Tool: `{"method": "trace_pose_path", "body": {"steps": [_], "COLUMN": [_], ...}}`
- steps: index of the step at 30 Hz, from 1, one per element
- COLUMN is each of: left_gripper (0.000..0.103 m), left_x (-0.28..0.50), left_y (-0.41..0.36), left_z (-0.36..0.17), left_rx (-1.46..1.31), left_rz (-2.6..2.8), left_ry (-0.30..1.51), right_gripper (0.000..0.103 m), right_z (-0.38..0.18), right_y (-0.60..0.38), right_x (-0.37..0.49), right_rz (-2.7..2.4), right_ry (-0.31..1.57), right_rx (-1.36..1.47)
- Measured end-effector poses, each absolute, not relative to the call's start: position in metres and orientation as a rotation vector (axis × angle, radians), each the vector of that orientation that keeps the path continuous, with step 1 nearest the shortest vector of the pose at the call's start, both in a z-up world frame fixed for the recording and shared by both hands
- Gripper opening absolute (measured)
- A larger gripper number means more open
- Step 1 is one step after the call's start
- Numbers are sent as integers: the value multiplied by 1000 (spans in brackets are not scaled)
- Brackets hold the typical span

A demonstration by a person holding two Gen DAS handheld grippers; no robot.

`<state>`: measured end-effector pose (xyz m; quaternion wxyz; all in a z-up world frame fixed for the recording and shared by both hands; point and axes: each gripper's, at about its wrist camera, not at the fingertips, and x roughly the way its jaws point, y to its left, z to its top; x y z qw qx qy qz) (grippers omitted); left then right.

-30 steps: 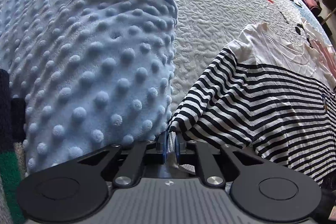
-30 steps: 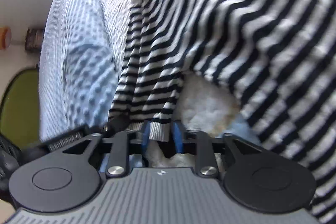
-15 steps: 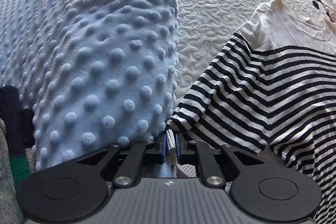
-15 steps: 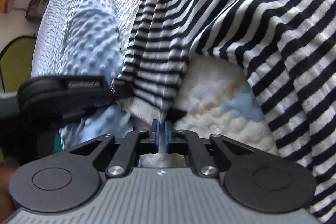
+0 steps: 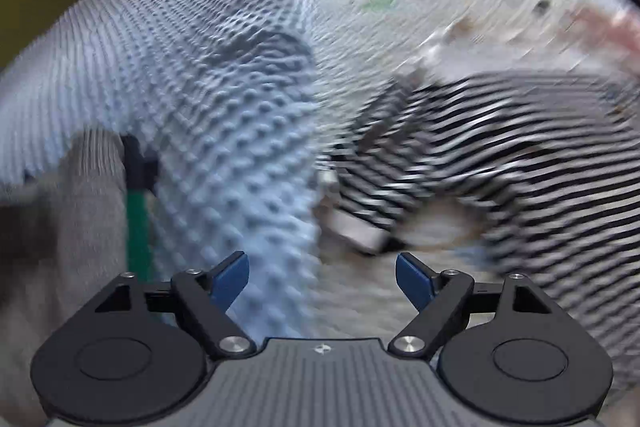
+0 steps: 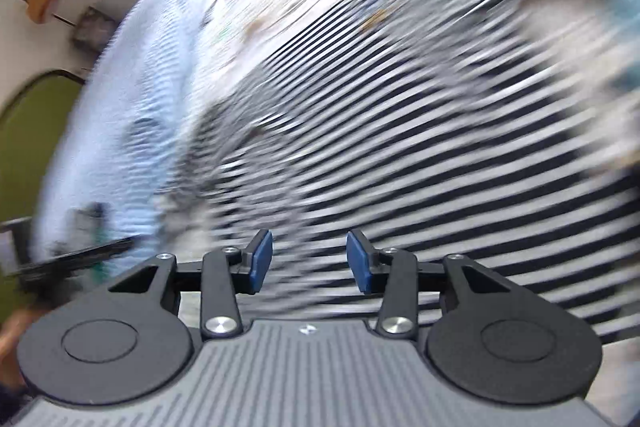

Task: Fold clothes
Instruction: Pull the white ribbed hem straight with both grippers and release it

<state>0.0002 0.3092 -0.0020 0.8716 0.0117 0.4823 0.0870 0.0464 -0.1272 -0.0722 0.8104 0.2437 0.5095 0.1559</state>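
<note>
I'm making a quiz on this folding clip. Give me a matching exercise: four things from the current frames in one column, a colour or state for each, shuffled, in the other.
Things:
1. left tool
2. striped shirt
3. dotted blanket
4. pads of the right tool

Colour or state:
A. light blue with raised bumps
B. blue
C. jaws wide apart, nothing between them
D. black and white, lying released and rumpled on the bed

Pairs: 1-C, 2-D, 3-A, 4-B

Both tools' jaws have just been opening; neither has cloth between its pads.
</note>
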Motion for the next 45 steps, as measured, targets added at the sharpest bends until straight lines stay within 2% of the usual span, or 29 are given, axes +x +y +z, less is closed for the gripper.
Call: {"method": "trace_pose_path", "body": {"steps": [3, 5, 13, 18, 19, 21, 23, 27, 28, 29, 30, 34, 45], "left_gripper": [81, 74, 70, 75, 75, 75, 71, 59, 48, 24, 9, 5, 5], "left_x": [-50, -79, -116, -145, -150, -156, -164, -170, -170, -169, -167, -161, -175], "left_y": [293, 281, 267, 266, 261, 252, 247, 247, 249, 251, 252, 247, 252], "left_z": [-10, -21, -76, -85, -86, -86, -87, -92, -93, -94, -97, -97, -68], "left_rx": [-220, -356, -410, -529, -539, -543, -573, -626, -653, -691, -729, -717, -708], "left_rz": [75, 13, -13, -23, -13, 12, 18, 69, 92, 113, 120, 123, 122], "left_ry": [1005, 1024, 1160, 1153, 1150, 1143, 1145, 1128, 1127, 1133, 1149, 1186, 1196], "right_gripper": [44, 44, 44, 44, 42, 25, 15, 12, 10, 9, 9, 3, 3], "right_z": [-76, -79, -94, -122, -123, -126, -131, -132, -132, -133, -134, -129, -86], "right_y": [-179, -203, -245, -234, -234, -239, -251, -252, -249, -247, -247, -247, -282], "right_x": [19, 3, -60, -79, -79, -76, -73, -70, -70, -71, -70, -68, -58], "right_rz": [280, 260, 210, 207, 221, 222, 204, 226, 230, 227, 215, 169, 177], "right_ry": [1096, 1120, 1142, 1151, 1144, 1151, 1174, 1186, 1184, 1183, 1186, 1205, 1213], "right_rx": [379, 360, 519, 580, 560, 575, 652, 649, 636, 639, 654, 665, 542]}}
